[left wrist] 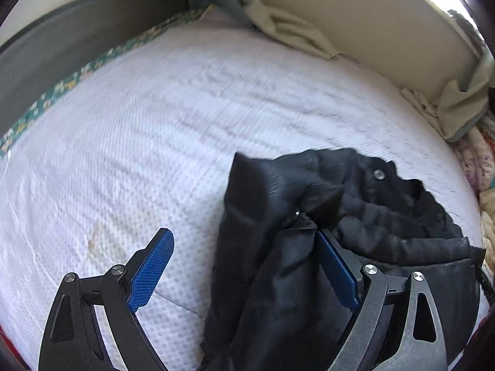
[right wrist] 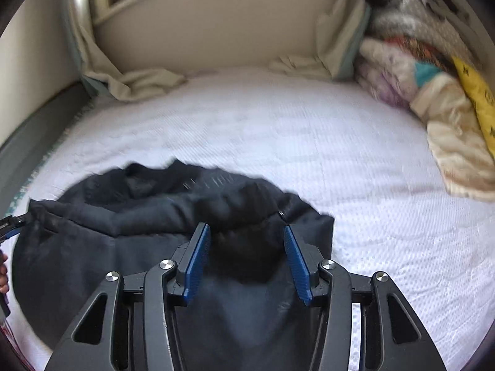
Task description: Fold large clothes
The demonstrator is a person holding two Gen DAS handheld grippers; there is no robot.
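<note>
Jacket (right wrist: 173, 216) bunched on bed (right wrist: 340, 154). Left gripper (left wrist: 244, 266) spread wide, cloth draped against one finger; right gripper (right wrist: 244, 259) parted, unclamped. Risk: snagged fabric drags, undoing folds.

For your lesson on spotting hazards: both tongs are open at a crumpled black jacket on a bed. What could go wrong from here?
1. The black jacket lies bunched on the white mattress cover, so a fold started now may trap wrinkles.
2. Fabric drapes against one finger of the open left tongs and could snag and drag.
3. The right tongs stand open over a thick ridge of cloth; closing there may catch several layers.
</note>
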